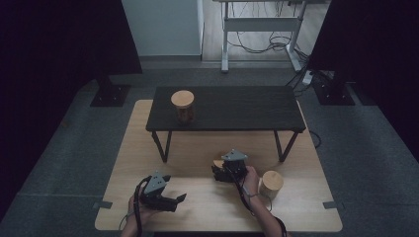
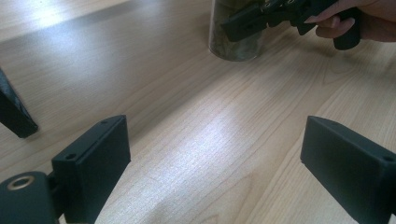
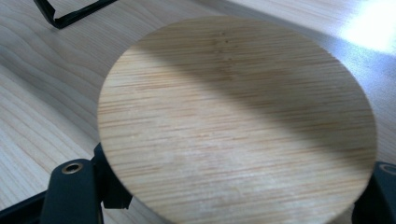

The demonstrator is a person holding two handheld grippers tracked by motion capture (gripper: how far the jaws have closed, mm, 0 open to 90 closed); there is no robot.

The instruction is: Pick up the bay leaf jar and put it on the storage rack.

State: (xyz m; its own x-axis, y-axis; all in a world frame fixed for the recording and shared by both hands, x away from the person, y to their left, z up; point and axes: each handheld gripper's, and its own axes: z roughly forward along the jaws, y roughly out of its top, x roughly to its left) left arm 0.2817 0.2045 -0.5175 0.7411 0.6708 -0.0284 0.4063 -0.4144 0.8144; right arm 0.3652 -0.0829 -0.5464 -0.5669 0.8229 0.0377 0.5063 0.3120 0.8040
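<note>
Left gripper [image 1: 174,200] low at the near left of the light wooden table [image 1: 148,148], jaws spread wide with nothing between them, idle over bare wood. Further right, at mid-table in front of the black bench [image 1: 225,108], right gripper [image 1: 221,174] clamped on a glass jar [image 2: 233,44] just under its round bamboo lid [image 3: 238,121], jar upright on the tabletop (contents dark, not identifiable). Likely step: grasp just secured, lift not yet begun. Next move: a straight, steady rise, keeping the jar level and clear of the bench edge. To the right, just beside the hand, a second bamboo-lidded jar [image 1: 272,183]; a third [image 1: 183,106] up on the bench, far left. No brand, label or legible writing anywhere.
</note>
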